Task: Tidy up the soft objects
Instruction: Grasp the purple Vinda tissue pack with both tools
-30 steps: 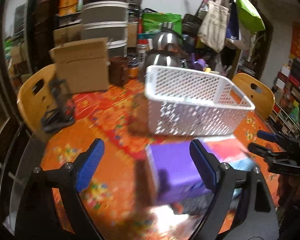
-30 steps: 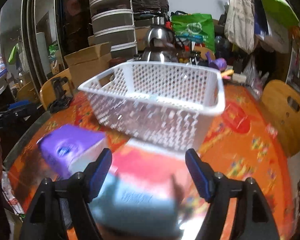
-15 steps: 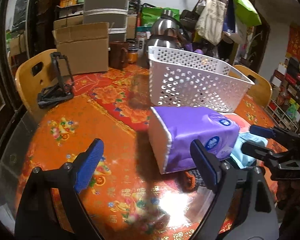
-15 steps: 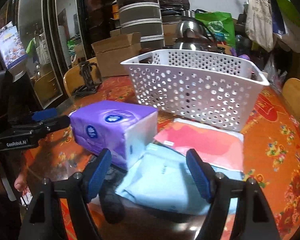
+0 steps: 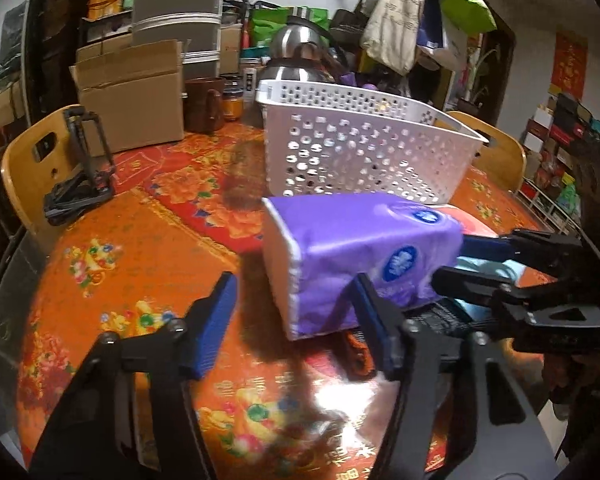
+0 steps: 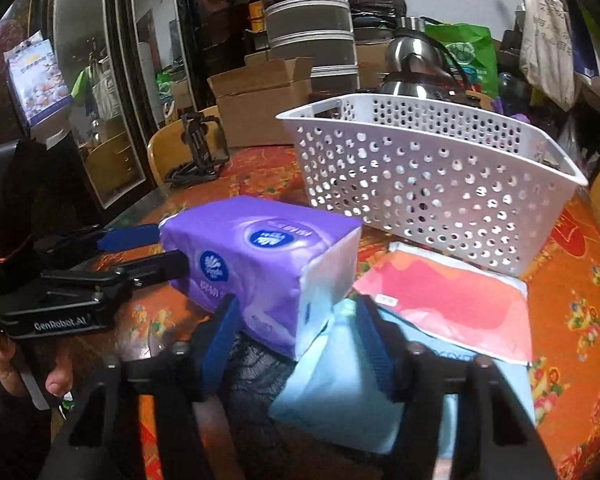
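A purple tissue pack lies on the floral table in front of a white perforated basket. My left gripper is open, just short of the pack's near end. My right gripper is open, its jaws standing at the pack's other end, above a light blue soft pack. A pink flat pack lies beside the basket. A dark fabric item lies under the purple pack. Each gripper shows in the other's view, the right and the left.
A cardboard box, brown mug, jars and a steel kettle stand behind the basket. A black folding stand sits at the table's left. Wooden chairs flank the table. Bags hang at the back right.
Both grippers have moved in toward the purple pack from opposite ends and have narrowed somewhat. The pack looms larger in both views.
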Motion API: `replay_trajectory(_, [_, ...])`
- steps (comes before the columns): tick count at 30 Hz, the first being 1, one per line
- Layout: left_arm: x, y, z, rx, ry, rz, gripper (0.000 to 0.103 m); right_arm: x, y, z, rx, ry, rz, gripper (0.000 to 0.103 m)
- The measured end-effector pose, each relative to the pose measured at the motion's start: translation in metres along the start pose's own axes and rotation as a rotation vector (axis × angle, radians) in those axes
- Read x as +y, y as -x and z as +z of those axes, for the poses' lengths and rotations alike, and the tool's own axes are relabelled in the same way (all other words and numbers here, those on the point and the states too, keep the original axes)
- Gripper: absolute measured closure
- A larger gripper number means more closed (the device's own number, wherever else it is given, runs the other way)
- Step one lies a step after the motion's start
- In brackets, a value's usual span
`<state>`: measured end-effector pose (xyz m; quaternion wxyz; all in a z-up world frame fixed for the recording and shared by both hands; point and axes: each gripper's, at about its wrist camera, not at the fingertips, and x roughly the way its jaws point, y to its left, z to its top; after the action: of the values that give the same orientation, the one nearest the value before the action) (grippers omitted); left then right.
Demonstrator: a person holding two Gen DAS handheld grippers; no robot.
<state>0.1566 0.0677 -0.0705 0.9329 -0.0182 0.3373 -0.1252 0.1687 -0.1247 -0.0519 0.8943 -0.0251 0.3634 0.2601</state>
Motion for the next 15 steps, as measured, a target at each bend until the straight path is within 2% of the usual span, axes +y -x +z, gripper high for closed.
replay_trajectory(1, [-0.002, -0.001, 0.0, 0.005, -0.005, -0.015, 0.065, 0.001, -0.001, 0.0, 0.004, 0.003, 0.01, 0.06])
replay_trajectory(2, [-0.004, -0.003, 0.001, 0.012, -0.012, -0.029, 0.068, 0.002, -0.002, 0.001, 0.008, 0.005, 0.02, 0.063])
replay_trajectory(4, [-0.007, -0.005, 0.001, 0.014, -0.022, -0.023, 0.068, 0.003, -0.006, 0.001, 0.017, 0.011, 0.04, 0.069])
replay_trajectory(6, [-0.008, -0.006, 0.001, 0.018, -0.027, -0.026, 0.069, 0.004, -0.007, 0.001, 0.018, 0.016, 0.049, 0.069])
replay_trajectory(8, [-0.009, -0.005, 0.0, 0.021, -0.027, -0.025, 0.07, 0.005, -0.008, 0.002, 0.018, 0.026, 0.039, 0.074])
replay_trajectory(15, [-0.021, 0.004, -0.001, -0.012, -0.036, 0.004, 0.07, 0.007, -0.005, 0.001, 0.001, 0.044, 0.006, 0.078])
